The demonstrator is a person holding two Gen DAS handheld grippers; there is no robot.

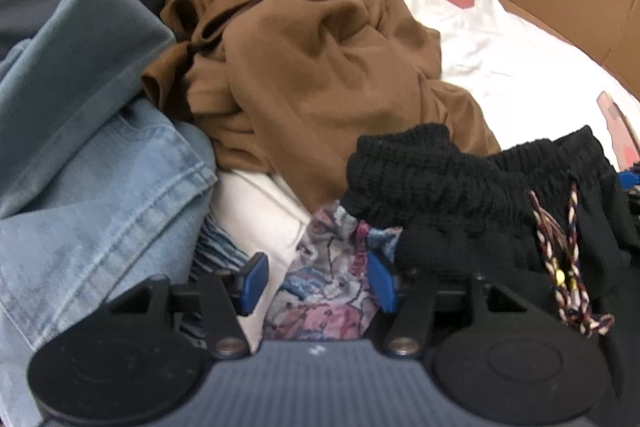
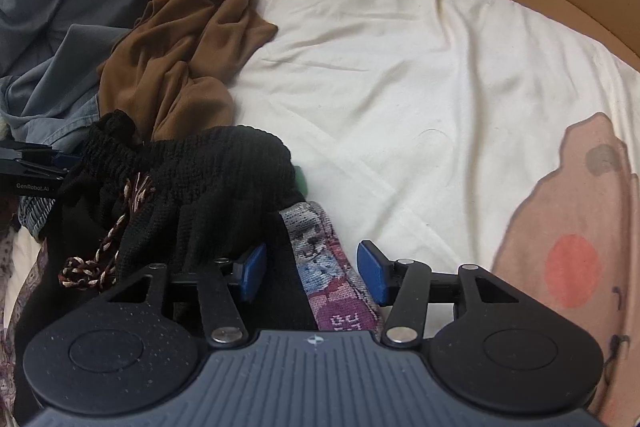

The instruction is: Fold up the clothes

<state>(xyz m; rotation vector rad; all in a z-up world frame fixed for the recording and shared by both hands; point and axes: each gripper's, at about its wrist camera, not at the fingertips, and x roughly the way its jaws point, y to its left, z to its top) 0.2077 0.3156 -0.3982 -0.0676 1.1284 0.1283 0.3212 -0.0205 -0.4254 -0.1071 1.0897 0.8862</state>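
The black knit garment (image 2: 192, 187) lies bunched at the lower left of the right wrist view, its elastic waistband running left to right, draped over the left finger of the right gripper (image 2: 312, 277), whose jaws stand apart. In the left wrist view it sits lower right, beside the left gripper (image 1: 318, 283), also spread wide and holding nothing.

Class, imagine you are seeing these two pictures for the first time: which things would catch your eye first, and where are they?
The crumpled brown garment heaped in the middle of the pile stands out against the cream sheet with its pink patches. Near the right gripper, whose blue fingers stand apart, lies a black knitted garment with a braided drawstring. Pale blue denim fills the left of the left wrist view.
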